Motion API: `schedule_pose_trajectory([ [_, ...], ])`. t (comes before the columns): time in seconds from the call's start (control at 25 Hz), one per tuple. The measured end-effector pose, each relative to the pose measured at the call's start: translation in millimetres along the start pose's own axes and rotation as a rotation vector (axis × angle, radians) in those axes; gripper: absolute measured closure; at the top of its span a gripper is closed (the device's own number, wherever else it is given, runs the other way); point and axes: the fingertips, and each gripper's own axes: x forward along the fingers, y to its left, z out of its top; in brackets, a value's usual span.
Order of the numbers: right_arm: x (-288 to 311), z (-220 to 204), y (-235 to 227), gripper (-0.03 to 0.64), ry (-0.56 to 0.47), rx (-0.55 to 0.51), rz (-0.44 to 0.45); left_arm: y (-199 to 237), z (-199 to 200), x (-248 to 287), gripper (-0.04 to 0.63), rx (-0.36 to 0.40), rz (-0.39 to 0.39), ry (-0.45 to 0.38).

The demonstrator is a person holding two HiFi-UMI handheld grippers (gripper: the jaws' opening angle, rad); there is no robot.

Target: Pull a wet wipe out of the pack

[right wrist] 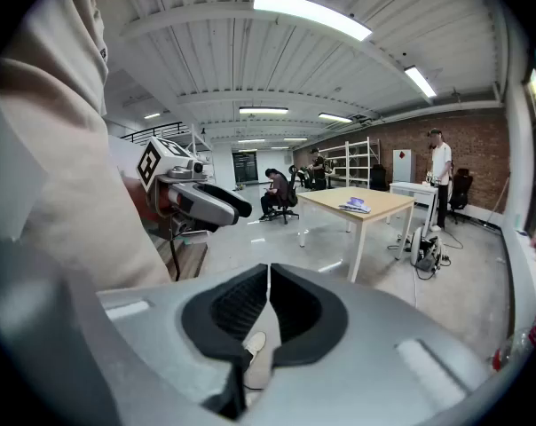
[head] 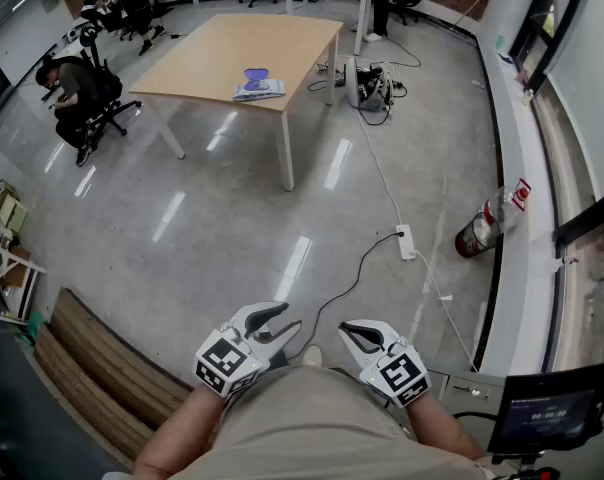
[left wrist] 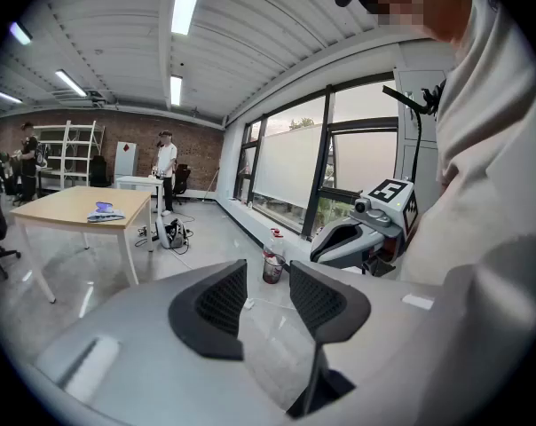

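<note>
The wet wipe pack, pale with a purple top, lies near the front edge of a light wooden table far across the floor. It also shows small in the left gripper view, as pack, and in the right gripper view, as pack. Both grippers are held close to the person's body, far from the table. My left gripper is open, with only floor showing in the gap between its pads. My right gripper is shut, pads touching and holding nothing.
A red fire extinguisher lies by the right wall. A power strip and its cable run across the grey floor. Bags and gear sit right of the table. A person sits in an office chair at far left. A wooden bench is near left.
</note>
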Motion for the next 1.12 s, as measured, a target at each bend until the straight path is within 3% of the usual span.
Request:
schedule_pose_trajectory([
  [0.64, 3, -2, -22, 0.606, -0.014, 0.026, -0.028, 3, 9, 23, 0.438, 0.051, -0.032, -0.004],
  [0.76, 7, 0, -18, 0.606, -0.011, 0.024, -0.011, 2, 13, 14, 0.591, 0.039, -0.03, -0.023],
  [1.12, 16, -11, -49, 0.611, 0.004, 0.04, 0.007, 17, 11, 33, 0.591, -0.032, -0.018, -0.01],
])
